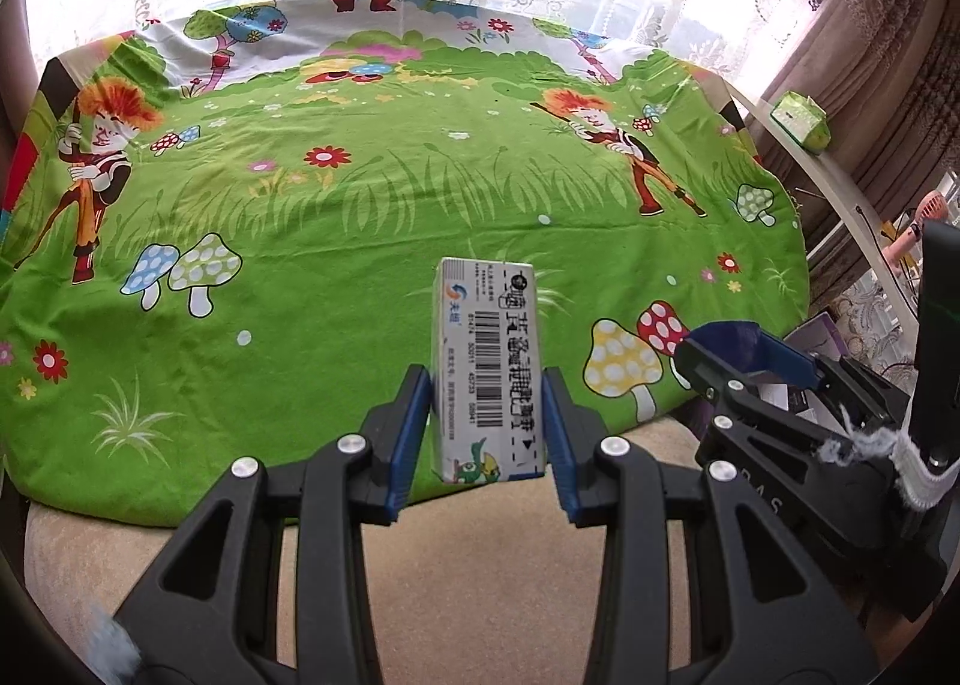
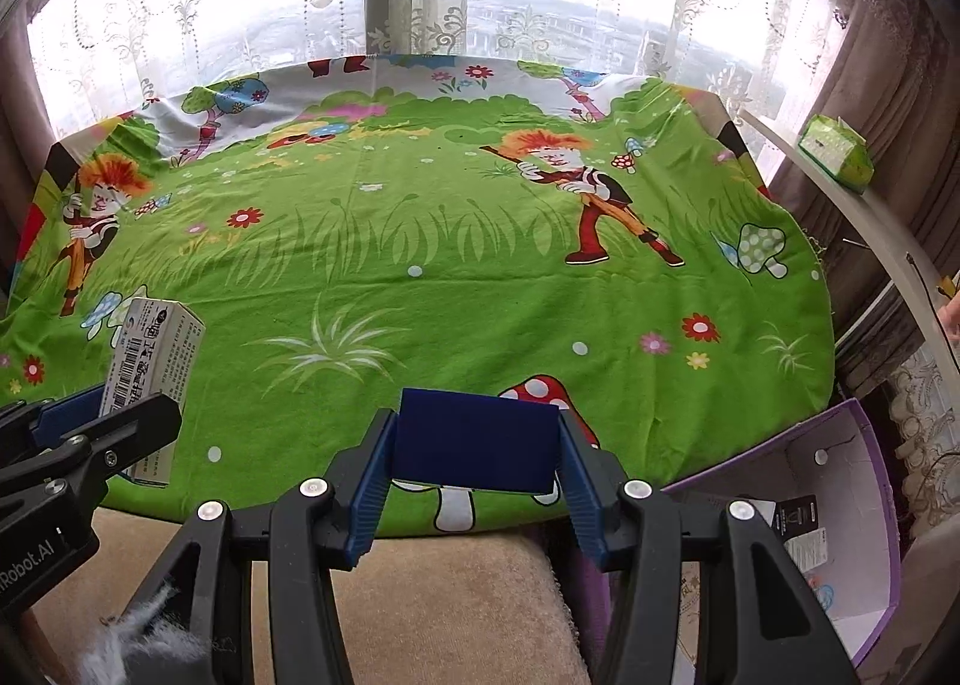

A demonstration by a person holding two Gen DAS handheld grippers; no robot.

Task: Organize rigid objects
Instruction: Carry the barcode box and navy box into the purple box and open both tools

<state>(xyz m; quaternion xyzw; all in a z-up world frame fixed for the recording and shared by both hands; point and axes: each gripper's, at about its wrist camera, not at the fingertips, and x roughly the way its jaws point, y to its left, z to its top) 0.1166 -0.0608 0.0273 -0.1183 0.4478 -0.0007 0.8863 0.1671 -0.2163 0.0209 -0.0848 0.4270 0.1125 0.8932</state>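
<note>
Two hand-held claws hover side by side above the near edge of a table draped in a bright green cartoon-print cloth (image 2: 456, 265). The left claw (image 1: 487, 415) is clamped on a white rectangular cardboard medicine box (image 1: 489, 367) with a barcode. The right claw (image 2: 477, 463) is clamped on a dark blue rectangular block (image 2: 477, 448). Both items appear mid-carry; next, each likely needs lowering onto bare cloth before release.

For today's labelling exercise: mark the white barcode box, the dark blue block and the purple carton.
white barcode box (image 1: 489, 367), left wrist view, barcode face
dark blue block (image 2: 477, 441), right wrist view, front face
purple carton (image 2: 864, 481), right wrist view, inner wall
</note>
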